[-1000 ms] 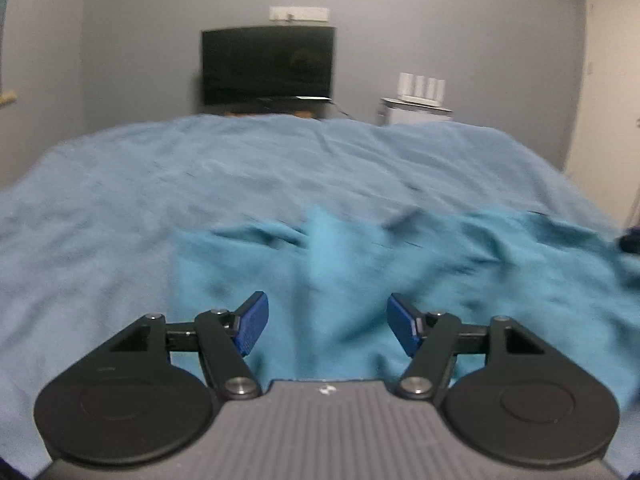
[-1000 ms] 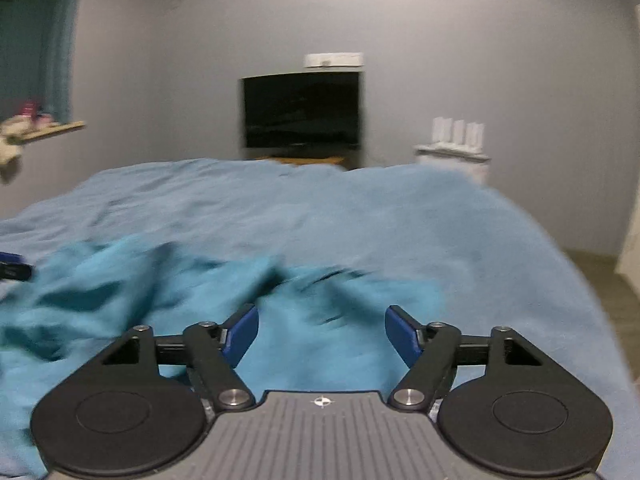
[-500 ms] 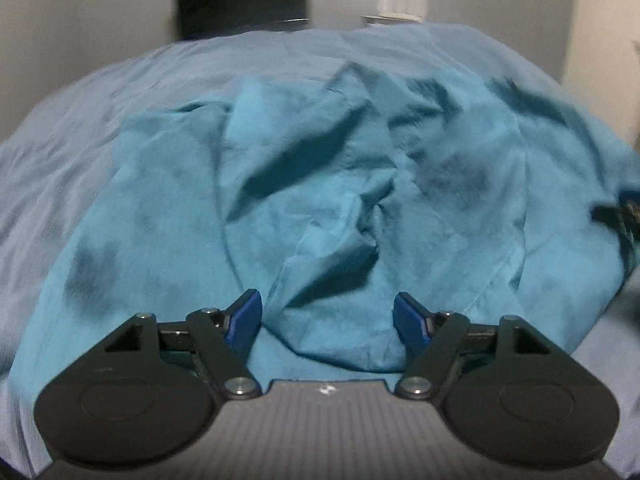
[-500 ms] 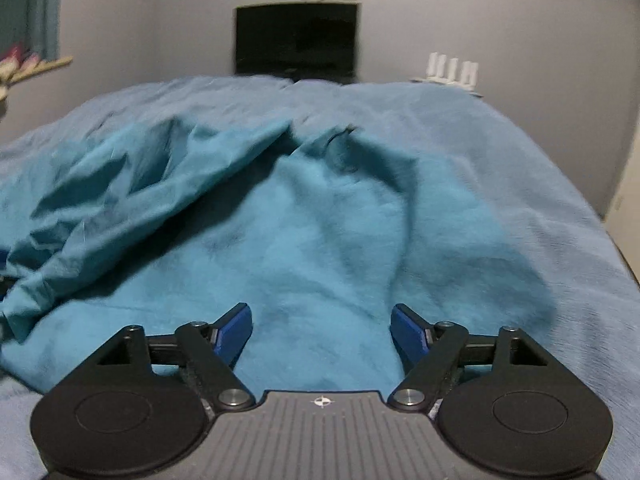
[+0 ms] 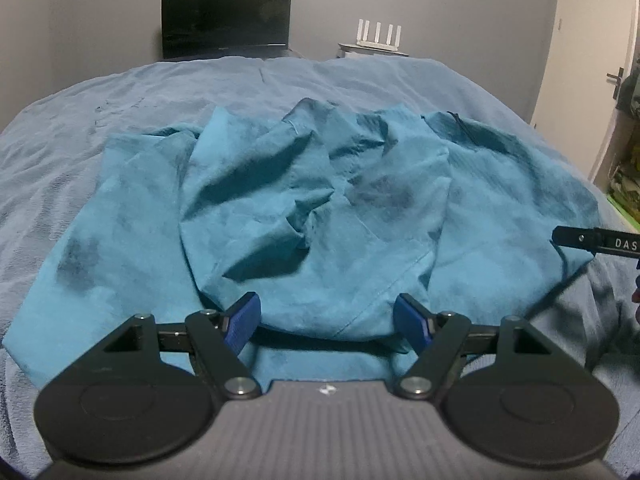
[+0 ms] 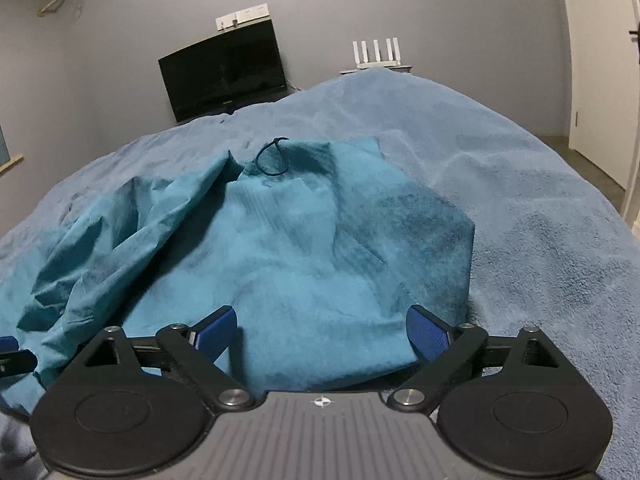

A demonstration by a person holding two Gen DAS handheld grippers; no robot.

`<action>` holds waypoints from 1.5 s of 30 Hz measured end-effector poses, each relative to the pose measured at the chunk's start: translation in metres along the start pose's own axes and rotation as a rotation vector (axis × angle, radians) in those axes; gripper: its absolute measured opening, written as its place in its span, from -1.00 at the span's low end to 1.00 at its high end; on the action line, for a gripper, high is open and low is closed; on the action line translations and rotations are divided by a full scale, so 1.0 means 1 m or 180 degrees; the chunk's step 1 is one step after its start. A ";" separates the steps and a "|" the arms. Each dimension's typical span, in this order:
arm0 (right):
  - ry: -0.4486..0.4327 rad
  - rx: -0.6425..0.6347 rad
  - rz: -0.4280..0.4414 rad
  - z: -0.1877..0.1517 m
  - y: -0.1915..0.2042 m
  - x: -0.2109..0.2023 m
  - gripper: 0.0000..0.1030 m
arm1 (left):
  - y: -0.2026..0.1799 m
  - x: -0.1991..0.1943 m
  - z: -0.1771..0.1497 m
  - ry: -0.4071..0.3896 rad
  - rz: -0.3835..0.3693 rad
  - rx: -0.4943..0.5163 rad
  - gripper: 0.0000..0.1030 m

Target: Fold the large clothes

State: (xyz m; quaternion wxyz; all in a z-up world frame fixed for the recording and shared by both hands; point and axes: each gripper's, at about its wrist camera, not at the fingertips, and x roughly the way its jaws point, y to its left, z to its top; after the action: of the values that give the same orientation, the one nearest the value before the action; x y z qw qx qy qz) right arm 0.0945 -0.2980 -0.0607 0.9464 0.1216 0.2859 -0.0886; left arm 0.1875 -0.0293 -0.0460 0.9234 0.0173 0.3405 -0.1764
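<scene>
A large teal garment (image 5: 304, 208) lies crumpled on the blue blanket of the bed (image 5: 120, 92), with a dark drawstring loop (image 6: 272, 158) at its far end. My left gripper (image 5: 327, 322) hovers just over the garment's near edge, open, with a fold of cloth bulging between its blue pads (image 5: 242, 322) but not pinched. Over the garment's right part my right gripper (image 6: 322, 332) has its jaws opening wide; cloth lies below them and nothing is gripped. Part of the right gripper (image 5: 596, 240) shows at the right edge of the left wrist view.
A dark monitor (image 5: 226, 16) stands against the grey wall beyond the bed, with a white router (image 5: 378, 36) on a small stand beside it. A white door (image 5: 596, 64) is at the right. The bed's edge drops to the floor on the right (image 6: 580, 152).
Both grippers have come down and in over the garment, which now fills the views. The right gripper's jaws have spread wider and the view has rolled. The garment has settled onto the bed.
</scene>
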 end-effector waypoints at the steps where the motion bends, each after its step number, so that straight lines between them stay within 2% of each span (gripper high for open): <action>1: 0.0003 -0.0019 0.0007 -0.001 0.001 -0.001 0.89 | 0.000 0.000 -0.001 0.0004 -0.0008 -0.0007 0.41; 7: 0.0022 -0.0109 -0.0031 -0.002 0.004 0.006 0.92 | 0.003 0.005 -0.002 0.0031 -0.0027 -0.0037 0.49; 9: -0.0207 -0.0254 -0.0088 0.001 0.009 -0.001 0.79 | 0.005 0.008 -0.003 0.0045 -0.0035 -0.0062 0.53; 12: -0.0590 -0.0536 -0.0127 0.010 0.015 -0.005 0.80 | 0.008 0.013 -0.004 0.0060 -0.0041 -0.0085 0.59; 13: -0.0640 -0.0640 -0.0175 0.014 0.017 -0.002 0.79 | 0.008 0.015 -0.004 0.0075 -0.0044 -0.0091 0.59; 15: -0.0615 -0.0887 -0.0312 0.018 0.019 0.013 0.62 | 0.008 0.018 -0.004 0.0090 -0.0037 -0.0072 0.61; 16: -0.0509 -0.0931 -0.0421 0.018 0.018 0.021 0.55 | 0.008 0.019 -0.004 0.0093 -0.0033 -0.0055 0.61; 17: -0.0279 -0.0894 -0.0555 0.017 0.013 0.032 0.46 | 0.008 0.020 -0.005 0.0092 -0.0033 -0.0038 0.63; 19: 0.0034 -0.0647 -0.0611 0.010 -0.004 0.041 0.48 | 0.009 0.022 -0.005 0.0094 -0.0053 -0.0029 0.65; 21: 0.0138 -0.0221 -0.0603 0.008 -0.026 0.038 0.77 | 0.011 0.023 -0.004 0.0096 -0.0064 -0.0063 0.65; 22: 0.0203 -0.0031 -0.0603 0.010 -0.034 0.037 0.79 | 0.010 0.023 -0.004 0.0086 -0.0056 -0.0068 0.65; 24: 0.0267 0.0337 -0.0488 0.012 -0.048 0.033 0.79 | 0.008 0.020 -0.003 0.0035 -0.0025 -0.0066 0.65; 28: 0.0053 0.0929 -0.0295 0.011 -0.063 0.008 0.75 | 0.003 0.004 0.005 -0.0309 -0.0009 -0.0008 0.65; 30: 0.0088 0.1332 -0.0094 0.007 -0.071 0.004 0.75 | 0.001 -0.002 0.010 -0.0497 0.0031 0.0011 0.65; 32: 0.0189 0.1738 0.0169 -0.001 -0.081 0.010 0.70 | -0.003 0.003 0.015 -0.0490 0.0049 0.0073 0.65; 34: 0.0221 0.1882 0.0300 -0.006 -0.084 0.019 0.66 | -0.006 0.018 0.017 -0.0299 0.0068 0.0117 0.65; 38: -0.0070 0.1997 0.0389 -0.005 -0.088 0.039 0.64 | -0.002 0.049 0.005 0.0005 0.0003 -0.0069 0.64; 40: -0.0248 0.2056 0.0494 -0.003 -0.087 0.045 0.50 | -0.003 0.056 0.001 0.0033 0.0016 -0.0033 0.65; 43: -0.0481 0.1997 0.0738 0.004 -0.083 0.041 0.50 | -0.003 0.056 0.001 0.0016 0.0012 0.0013 0.65; 45: -0.0273 0.2170 0.0671 0.001 -0.085 0.050 0.45 | -0.002 0.058 0.000 0.0013 -0.0008 0.0000 0.65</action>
State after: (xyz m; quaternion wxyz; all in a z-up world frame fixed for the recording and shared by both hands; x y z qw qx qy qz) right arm 0.1153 -0.3848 -0.1032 0.8665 0.4553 0.1857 -0.0859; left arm 0.2276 -0.0497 -0.0822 0.9225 0.0172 0.3424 -0.1775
